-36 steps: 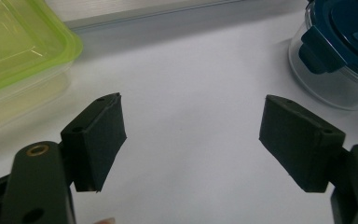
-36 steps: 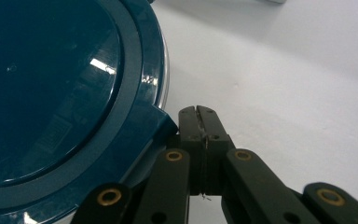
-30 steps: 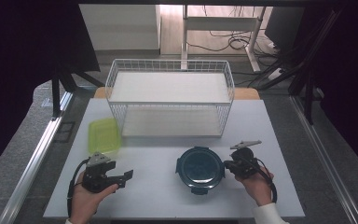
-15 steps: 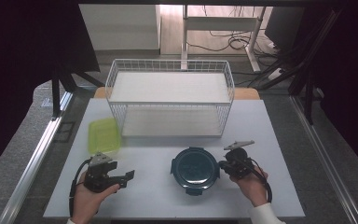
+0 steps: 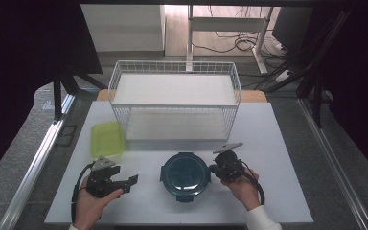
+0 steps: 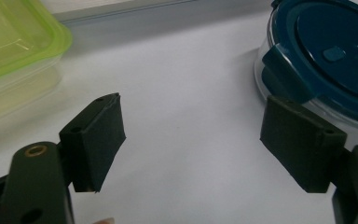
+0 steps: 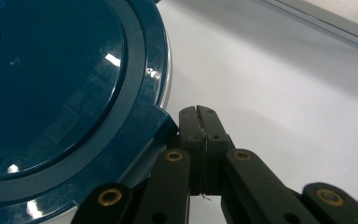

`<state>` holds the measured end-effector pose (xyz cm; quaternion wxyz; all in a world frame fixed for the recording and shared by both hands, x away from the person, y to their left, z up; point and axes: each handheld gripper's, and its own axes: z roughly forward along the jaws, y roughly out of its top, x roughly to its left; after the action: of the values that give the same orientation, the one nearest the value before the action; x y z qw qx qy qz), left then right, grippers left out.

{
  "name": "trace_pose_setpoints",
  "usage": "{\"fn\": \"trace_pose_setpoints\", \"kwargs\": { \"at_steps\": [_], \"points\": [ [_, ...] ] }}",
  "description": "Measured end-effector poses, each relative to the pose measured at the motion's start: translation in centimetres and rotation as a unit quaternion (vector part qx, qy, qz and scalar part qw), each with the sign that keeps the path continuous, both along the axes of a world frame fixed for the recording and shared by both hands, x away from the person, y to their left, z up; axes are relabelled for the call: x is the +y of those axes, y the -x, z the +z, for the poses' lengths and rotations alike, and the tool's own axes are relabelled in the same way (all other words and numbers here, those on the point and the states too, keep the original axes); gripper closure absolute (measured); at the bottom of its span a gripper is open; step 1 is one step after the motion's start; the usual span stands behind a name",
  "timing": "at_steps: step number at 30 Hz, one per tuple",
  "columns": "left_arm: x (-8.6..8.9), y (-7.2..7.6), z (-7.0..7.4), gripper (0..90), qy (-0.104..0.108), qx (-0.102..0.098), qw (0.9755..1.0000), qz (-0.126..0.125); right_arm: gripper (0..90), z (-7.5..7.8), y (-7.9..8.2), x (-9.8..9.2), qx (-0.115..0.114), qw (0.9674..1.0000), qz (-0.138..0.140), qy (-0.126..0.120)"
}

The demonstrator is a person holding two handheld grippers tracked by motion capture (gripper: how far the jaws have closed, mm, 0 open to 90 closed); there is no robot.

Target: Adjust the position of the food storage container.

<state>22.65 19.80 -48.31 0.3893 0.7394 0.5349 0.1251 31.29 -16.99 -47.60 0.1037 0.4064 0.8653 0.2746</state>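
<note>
At six o'clock on the white table (image 5: 278,143) sits a round container (image 5: 184,174) with a dark blue lid. The right gripper (image 5: 214,168), at the container's three o'clock, has its jaws pressed together with nothing between them, its tip against a lid clasp (image 7: 156,128). The left gripper (image 5: 133,180), at the container's nine o'clock, has its jaws spread wide apart. A green-lidded box (image 5: 107,139) lies at ten o'clock, beside a white wire basket (image 5: 175,99) at twelve.
</note>
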Motion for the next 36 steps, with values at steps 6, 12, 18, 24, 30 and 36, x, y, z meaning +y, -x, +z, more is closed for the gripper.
{"fn": "trace_pose_setpoints", "kwargs": {
  "at_steps": [6, 12, 18, 24, 30, 36],
  "points": [
    [0.4, -0.1, 0.0, 20.2, 0.011, 0.005, 0.9999, 0.012, 89.5, -0.1, 0.0, 1.7, 0.005, 0.9998, 0.017, -0.006],
    [0.4, 0.0, 0.0, 20.2, 0.012, 0.004, 0.9999, 0.009, 89.4, -0.2, 0.1, 3.0, 0.007, 0.9995, 0.030, -0.008],
    [0.3, -0.1, 0.0, 20.2, 0.013, 0.005, 0.9999, 0.008, 89.4, -0.4, 0.2, 3.9, 0.008, 0.9991, 0.038, -0.014],
    [0.5, 0.1, 0.1, 20.2, 0.017, 0.002, 0.9998, 0.010, 89.4, -0.6, 0.2, 3.7, 0.010, 0.9988, 0.042, -0.022],
    [0.7, 0.2, 0.4, 20.2, 0.021, -0.003, 0.9997, 0.013, 89.3, -0.1, 0.4, 2.0, -0.006, 0.9991, 0.016, -0.038],
    [0.8, 0.3, 0.5, 20.2, 0.025, -0.005, 0.9996, 0.015, 71.8, 1.1, 1.8, -1.3, -0.020, 0.9955, -0.008, -0.092]
  ]
}}
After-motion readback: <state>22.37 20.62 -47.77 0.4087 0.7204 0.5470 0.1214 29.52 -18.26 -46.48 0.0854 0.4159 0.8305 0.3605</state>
